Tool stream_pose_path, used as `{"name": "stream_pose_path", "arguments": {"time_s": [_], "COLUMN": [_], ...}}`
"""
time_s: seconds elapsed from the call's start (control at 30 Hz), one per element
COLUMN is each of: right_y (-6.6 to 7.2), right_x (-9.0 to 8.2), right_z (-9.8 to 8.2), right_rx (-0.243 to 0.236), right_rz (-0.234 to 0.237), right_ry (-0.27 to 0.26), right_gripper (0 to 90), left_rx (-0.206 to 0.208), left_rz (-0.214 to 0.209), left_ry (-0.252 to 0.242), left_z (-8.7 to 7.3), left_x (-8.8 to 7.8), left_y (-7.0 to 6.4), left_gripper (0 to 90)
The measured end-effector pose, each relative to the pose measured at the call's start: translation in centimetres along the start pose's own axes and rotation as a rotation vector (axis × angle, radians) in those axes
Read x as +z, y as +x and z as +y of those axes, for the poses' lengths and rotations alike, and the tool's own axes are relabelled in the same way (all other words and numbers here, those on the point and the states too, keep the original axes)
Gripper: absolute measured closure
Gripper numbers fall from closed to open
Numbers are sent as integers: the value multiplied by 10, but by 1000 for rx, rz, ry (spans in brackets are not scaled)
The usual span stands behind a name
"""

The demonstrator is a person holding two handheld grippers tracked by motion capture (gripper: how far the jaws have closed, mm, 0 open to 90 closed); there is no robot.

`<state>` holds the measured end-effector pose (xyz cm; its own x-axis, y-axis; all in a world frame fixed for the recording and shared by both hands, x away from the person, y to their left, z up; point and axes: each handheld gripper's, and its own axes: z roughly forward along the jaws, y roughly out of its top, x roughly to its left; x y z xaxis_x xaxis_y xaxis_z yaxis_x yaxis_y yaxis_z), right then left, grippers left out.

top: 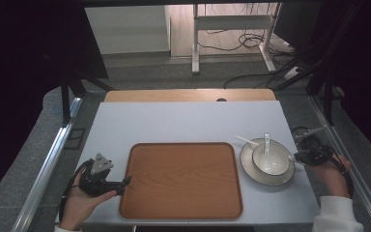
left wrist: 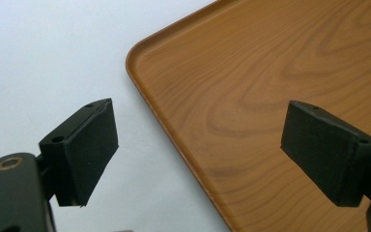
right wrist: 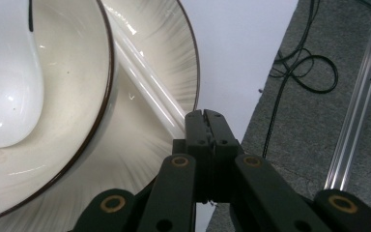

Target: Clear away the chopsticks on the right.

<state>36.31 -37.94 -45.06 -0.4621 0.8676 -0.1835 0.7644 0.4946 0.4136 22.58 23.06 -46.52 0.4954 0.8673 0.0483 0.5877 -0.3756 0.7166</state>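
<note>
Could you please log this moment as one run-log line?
left gripper: open at tray edge | right gripper: shut on chopsticks | plate: bowl, spoon

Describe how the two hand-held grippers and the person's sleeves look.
Both grippers are black. The left gripper carries a grey three-cornered plate on top and has flat rectangular pads. The right gripper has linkage arms with brass-coloured pivots and trails a black cable. The sleeve is white.
</note>
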Motion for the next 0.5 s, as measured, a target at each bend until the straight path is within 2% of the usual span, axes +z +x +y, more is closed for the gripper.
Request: {"name": "stream_pose_path", "arguments": {"time_s": [0.5], "right_y": [-1], "right_x": [3], "right_z": [-1], "right_rx": [-3], "right_rz": [-1], "right_ry": [4], "right_gripper": [897], "left_rx": [1], "left_rz": [0], "left_ry": [5], "left_z": [0], "left_x": [0], "left_y": [1], "left_gripper": [127]}}
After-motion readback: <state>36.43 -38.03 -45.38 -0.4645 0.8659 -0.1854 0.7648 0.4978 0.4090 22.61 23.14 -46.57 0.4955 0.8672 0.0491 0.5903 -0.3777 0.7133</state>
